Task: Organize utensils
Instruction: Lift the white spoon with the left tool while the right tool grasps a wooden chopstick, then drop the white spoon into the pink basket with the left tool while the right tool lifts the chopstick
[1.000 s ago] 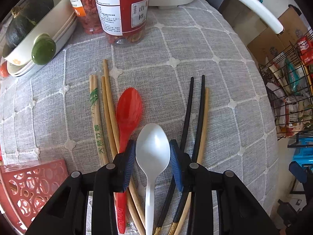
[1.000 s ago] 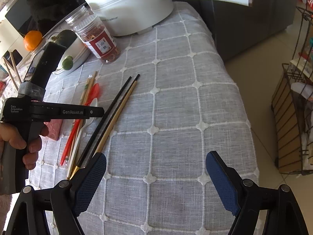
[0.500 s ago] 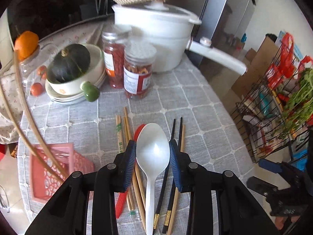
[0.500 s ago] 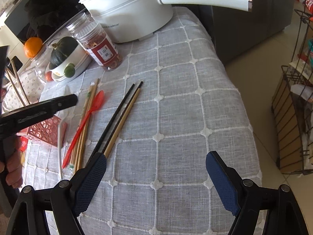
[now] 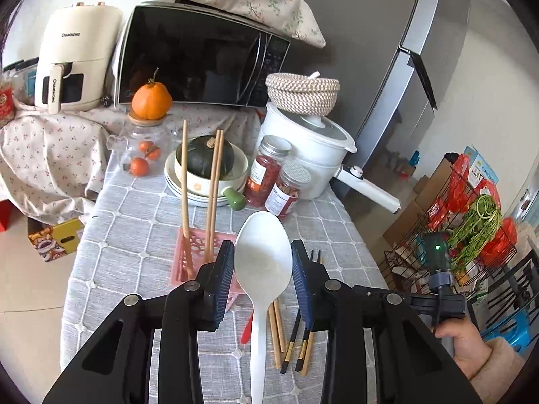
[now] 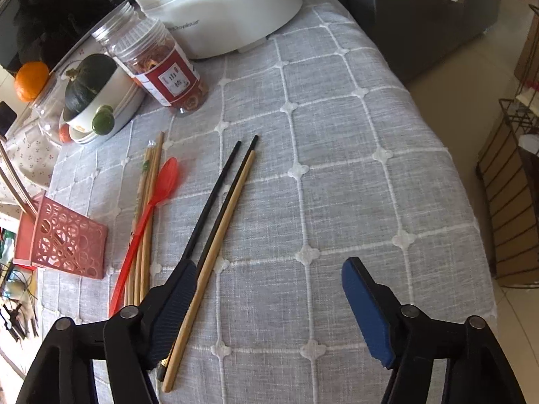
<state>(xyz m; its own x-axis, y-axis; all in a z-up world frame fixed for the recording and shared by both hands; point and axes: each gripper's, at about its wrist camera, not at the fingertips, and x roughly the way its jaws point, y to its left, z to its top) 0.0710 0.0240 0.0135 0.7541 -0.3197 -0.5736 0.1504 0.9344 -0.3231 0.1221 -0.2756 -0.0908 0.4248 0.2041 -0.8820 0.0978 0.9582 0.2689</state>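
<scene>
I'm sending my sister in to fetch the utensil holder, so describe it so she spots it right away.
Start at the table with the grey checked cloth, on the side away from the big white pot. The holder is the small pink plastic basket with circle cutouts, beside the loose chopsticks. Two long wooden chopsticks stand in it.

White spoon (image 5: pixel 262 262) smooth plastic; red spoon (image 6: pixel 161 188) glossy translucent plastic; tablecloth (image 6: pixel 337 168) coarse woven cloth.

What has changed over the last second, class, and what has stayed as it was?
The left gripper, still clamped on the white spoon, has lifted it off the tablecloth and now holds it high beside the pink basket. The right gripper stays open and empty. The red spoon and black chopsticks have not moved.
</scene>
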